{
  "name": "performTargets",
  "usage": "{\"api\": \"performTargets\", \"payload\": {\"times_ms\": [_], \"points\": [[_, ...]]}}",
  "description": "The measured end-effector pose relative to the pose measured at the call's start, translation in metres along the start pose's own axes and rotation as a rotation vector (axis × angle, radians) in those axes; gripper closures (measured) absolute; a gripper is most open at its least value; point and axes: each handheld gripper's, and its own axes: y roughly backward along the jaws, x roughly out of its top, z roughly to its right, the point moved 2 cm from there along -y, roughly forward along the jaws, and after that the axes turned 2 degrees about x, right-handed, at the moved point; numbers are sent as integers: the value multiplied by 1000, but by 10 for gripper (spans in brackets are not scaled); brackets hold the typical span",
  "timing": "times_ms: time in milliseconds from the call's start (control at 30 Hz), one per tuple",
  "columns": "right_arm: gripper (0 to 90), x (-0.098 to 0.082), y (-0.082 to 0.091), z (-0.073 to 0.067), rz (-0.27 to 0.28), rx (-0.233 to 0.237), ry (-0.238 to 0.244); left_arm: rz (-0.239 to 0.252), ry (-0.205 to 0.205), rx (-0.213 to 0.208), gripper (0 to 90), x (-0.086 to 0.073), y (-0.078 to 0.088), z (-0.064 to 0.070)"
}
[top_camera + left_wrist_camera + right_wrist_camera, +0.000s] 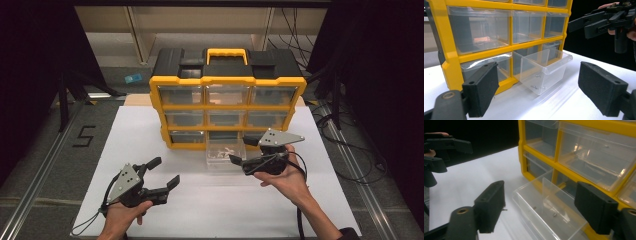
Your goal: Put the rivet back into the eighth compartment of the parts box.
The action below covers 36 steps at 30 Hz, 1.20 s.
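Nine clear plastic drawers in three rows fill the yellow-framed organiser cabinet with a black top and yellow handle [227, 107], which stands at the far side of the white tabletop [150, 145]. Its bottom-middle clear plastic drawer [225, 154] is pulled well out toward the person, with a few small screws on its floor. A black "5" [84, 136] is marked on the grey floor left of the tabletop; I can read no brand on the cabinet. The right gripper [239, 161] hangs just beside the drawer's right front corner, fingers spread, touching nothing. The left gripper [164, 173] is well apart to the drawer's left, fingers wide open and empty.
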Motion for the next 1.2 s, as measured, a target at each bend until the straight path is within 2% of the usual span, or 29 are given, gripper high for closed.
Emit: {"api": "performTargets", "payload": {"times_ms": [133, 167, 333, 367, 467, 533, 633, 667, 767, 833, 867, 967, 1000, 1033, 1067, 1200], "points": [[221, -3, 3, -1, 28, -3, -20, 1, 2, 0, 166, 0, 0, 0], [219, -4, 4, -1, 40, -2, -11, 1, 3, 0, 166, 0, 0, 0], [202, -8, 8, -2, 62, 10, -45, -1, 3, -1, 166, 0, 0, 0], [201, -9, 9, -1, 68, -2, -32, -1, 3, -1, 166, 0, 0, 0], [184, -13, 11, -2, 73, -4, -31, -1, 4, -1, 166, 0, -1, 0], [184, -16, 11, -3, 77, 4, -50, -2, 4, -2, 166, 0, -1, 0], [180, -18, 12, -2, 84, -8, -42, -3, 4, -4, 166, 0, -1, 1], [179, -20, 14, -3, 63, 4, -50, -3, 3, -4, 166, 0, -1, 1], [179, -22, 14, -4, 84, -1, -55, -4, 2, -6, 166, 0, 0, 1], [178, -23, 15, -5, 78, -4, -54, -4, 2, -7, 166, 0, 0, 1], [179, -24, 14, -5, 95, -13, -46, -5, 2, -8, 166, 0, 0, 1], [178, -26, 15, -6, 95, -4, -49, -6, -2, -11, 166, 0, -1, 1], [179, -26, 16, -6, 105, -16, -45, -7, -4, -12, 165, 0, -1, 1], [178, -27, 18, -7, 95, -9, -47, -7, -3, -13, 166, 0, -1, 1], [178, -28, 17, -7, 110, -4, -46, -8, -3, -13, 166, 0, -1, 2], [178, -32, 21, -8, 91, -12, -54, -9, -4, -14, 166, 0, -1, 2]]}}
